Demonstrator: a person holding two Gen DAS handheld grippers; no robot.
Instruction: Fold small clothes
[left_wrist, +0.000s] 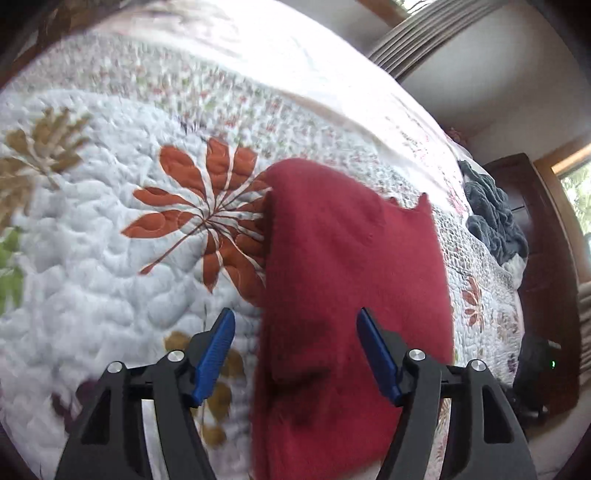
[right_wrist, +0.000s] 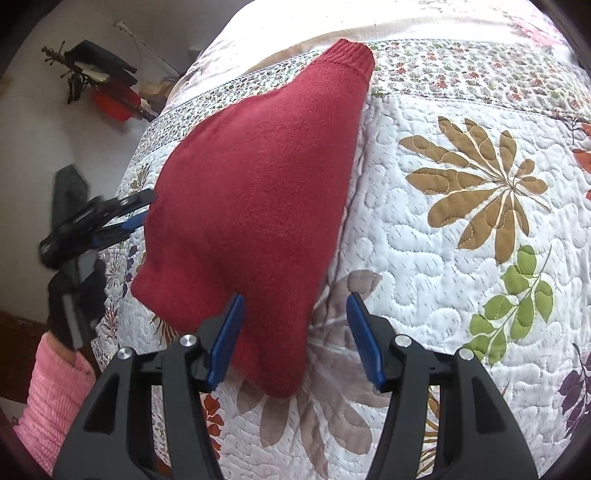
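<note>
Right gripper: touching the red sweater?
Cannot tell. In the right wrist view the open right gripper overlaps the red sweater's edge; neither contact nor gap shows plainly.

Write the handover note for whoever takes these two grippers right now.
Left gripper: open, empty, over the near end of the red knit garment.
Right gripper: open, empty, at the garment's narrow near corner.
The garment lies on the floral quilt, looking already folded into a narrow tapered shape, ribbed hem at the far end.
A grey-blue heap of fabric sits at the bed's far edge; possibly the next piece.
Left to do: probably one more fold, near end toward the hem, then smooth it flat.
</note>
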